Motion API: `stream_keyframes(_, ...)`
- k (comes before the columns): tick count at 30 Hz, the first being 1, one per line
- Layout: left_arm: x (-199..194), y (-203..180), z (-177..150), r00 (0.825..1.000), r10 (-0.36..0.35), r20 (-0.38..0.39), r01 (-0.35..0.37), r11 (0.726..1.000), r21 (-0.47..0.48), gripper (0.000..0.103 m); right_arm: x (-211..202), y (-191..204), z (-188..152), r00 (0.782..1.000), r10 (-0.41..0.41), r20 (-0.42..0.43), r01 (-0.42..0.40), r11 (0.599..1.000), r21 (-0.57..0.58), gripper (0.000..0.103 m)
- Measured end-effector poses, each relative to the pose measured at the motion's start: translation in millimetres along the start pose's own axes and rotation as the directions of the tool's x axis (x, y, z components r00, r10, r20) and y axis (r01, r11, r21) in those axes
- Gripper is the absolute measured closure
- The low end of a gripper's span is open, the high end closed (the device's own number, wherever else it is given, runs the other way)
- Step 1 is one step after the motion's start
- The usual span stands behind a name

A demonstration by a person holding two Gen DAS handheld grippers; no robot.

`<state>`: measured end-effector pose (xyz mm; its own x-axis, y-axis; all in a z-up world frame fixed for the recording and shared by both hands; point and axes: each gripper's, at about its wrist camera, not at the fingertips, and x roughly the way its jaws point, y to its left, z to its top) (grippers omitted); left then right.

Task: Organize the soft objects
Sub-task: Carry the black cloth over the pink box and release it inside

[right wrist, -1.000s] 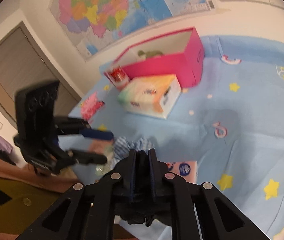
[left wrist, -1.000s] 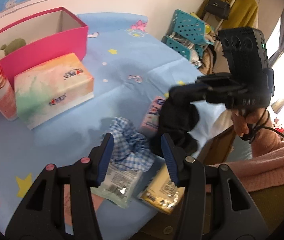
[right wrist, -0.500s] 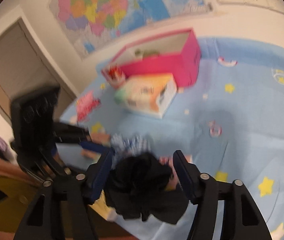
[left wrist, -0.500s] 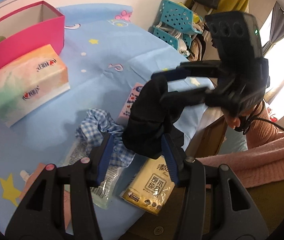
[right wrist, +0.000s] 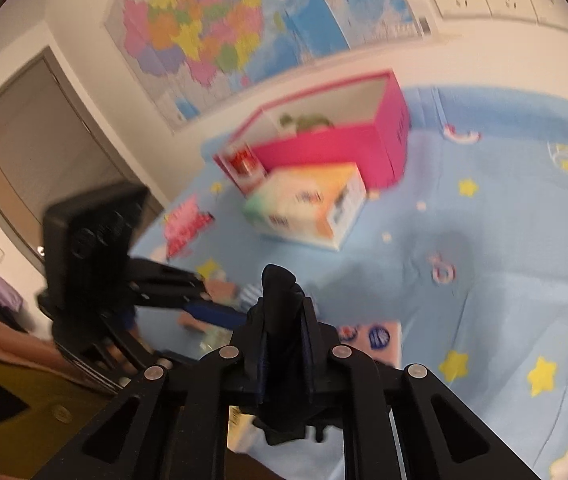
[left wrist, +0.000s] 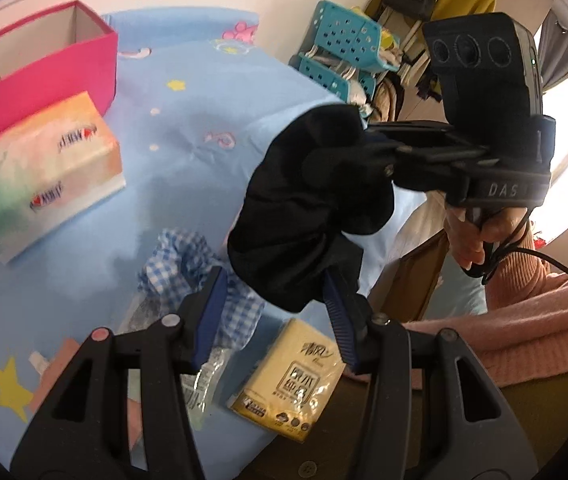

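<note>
My right gripper (right wrist: 282, 324) is shut on a black soft cloth item (right wrist: 280, 292) and holds it in the air above the blue bedsheet; it also shows in the left wrist view (left wrist: 311, 200), hanging from the right gripper (left wrist: 379, 152). My left gripper (left wrist: 276, 304) is open and empty, its fingers either side of the cloth's lower end, above a blue checked scrunchie (left wrist: 180, 256). The pink box (right wrist: 335, 140) stands at the back with a green soft item inside.
A pastel tissue box (left wrist: 44, 172) lies in front of the pink box (left wrist: 40, 80). A yellow tissue pack (left wrist: 291, 380) and a clear wrapped packet (left wrist: 200, 384) lie near the bed's edge. A pink tissue pack (right wrist: 371, 340) lies under the right gripper. Teal baskets (left wrist: 335, 52) stand beyond the bed.
My right gripper has lifted the black cloth off the bed and carried it higher and towards the left gripper. In the right wrist view its jaws looked apart half a second ago and now are shut.
</note>
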<state>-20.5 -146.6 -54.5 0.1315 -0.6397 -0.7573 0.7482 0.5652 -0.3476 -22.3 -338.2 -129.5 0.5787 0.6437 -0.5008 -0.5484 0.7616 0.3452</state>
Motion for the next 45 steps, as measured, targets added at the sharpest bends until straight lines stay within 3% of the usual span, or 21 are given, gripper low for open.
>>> stream_keyframes(4, -13.1, -0.8, 10.6, 0.999, -0.014, 0.046, 0.014, 1.0, 0.009, 0.051, -9.1, 7.0, 18.0, 0.999, 0.011, 0.047, -0.01, 1.0, -0.007, 0.09)
stream_keyframes(10, -41.2, 9.7, 33.3, 0.991, 0.025, 0.132, -0.024, 1.0, -0.009, 0.051, -9.4, 20.7, 51.2, 0.993, 0.03, 0.111, -0.023, 0.998, -0.064, 0.09)
stream_keyframes(21, -82.9, 65.7, 104.1, 0.95, 0.22, 0.223, -0.195, 0.972, -0.131, 0.057, 27.2, 22.4, 159.9, 0.985, 0.045, 0.169, -0.019, 0.988, -0.153, 0.09)
stream_keyframes(28, -86.5, 113.5, 151.4, 0.918, 0.345, 0.195, -0.301, 0.927, -0.222, 0.06, 68.7, 5.4, 221.2, 0.984, 0.021, 0.177, 0.007, 0.987, -0.158, 0.09)
stream_keyframes(33, -73.2, 153.0, 175.3, 0.921, 0.37, 0.121, -0.324, 0.901, -0.288, 0.06, 106.4, -15.7, 245.8, 0.99, -0.014, 0.137, 0.033, 0.99, -0.137, 0.09)
stream_keyframes(40, -44.0, 191.1, 196.4, 0.91, 0.415, 0.003, -0.388, 0.854, -0.347, 0.06, 146.7, -41.5, 262.3, 0.991, -0.082, 0.103, 0.092, 0.991, -0.094, 0.089)
stream_keyframes(43, -38.7, 199.7, 199.4, 0.899, 0.435, -0.041, -0.419, 0.829, -0.371, 0.058, 160.5, -50.6, 265.9, 0.986, -0.145, 0.085, 0.152, 0.985, -0.082, 0.084)
stream_keyframes(45, -39.1, 201.3, 198.4, 0.9, 0.433, -0.042, -0.416, 0.828, -0.377, 0.057, 162.5, -53.3, 264.7, 0.974, -0.205, 0.091, 0.212, 0.975, -0.068, 0.07)
